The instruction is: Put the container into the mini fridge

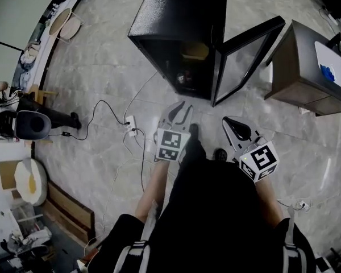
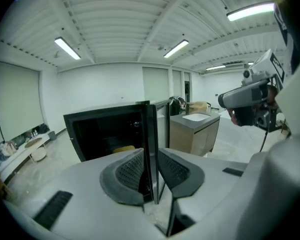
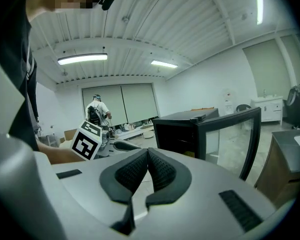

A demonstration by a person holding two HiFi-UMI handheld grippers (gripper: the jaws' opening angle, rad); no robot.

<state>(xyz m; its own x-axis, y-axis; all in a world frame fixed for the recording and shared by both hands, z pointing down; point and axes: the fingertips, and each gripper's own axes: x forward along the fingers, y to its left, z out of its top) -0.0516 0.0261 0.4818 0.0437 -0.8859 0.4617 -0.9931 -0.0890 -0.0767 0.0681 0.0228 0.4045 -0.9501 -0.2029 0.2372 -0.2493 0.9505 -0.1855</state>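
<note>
The black mini fridge (image 1: 176,16) stood on the marble floor (image 1: 102,67) at the far side. Its glass door (image 1: 247,56) stood wide open to the right, near a wooden cabinet (image 1: 307,78). Both grippers were held in front of the fridge, apart from it. The left gripper (image 2: 150,155) had its jaws narrowly apart with nothing between them. The right gripper (image 3: 148,153) had its jaws closed together and was empty.

The yellow container (image 1: 194,51) lay inside the fridge on the upper shelf. The placing looked done, and closing the door seemed the step in hand. The right gripper was nearer the door and would serve best. It should reach round to the door's outer face near the free edge, then push leftward in a steady arc. Easing off at the seal would keep the fridge from sliding and the container from shifting.
</note>
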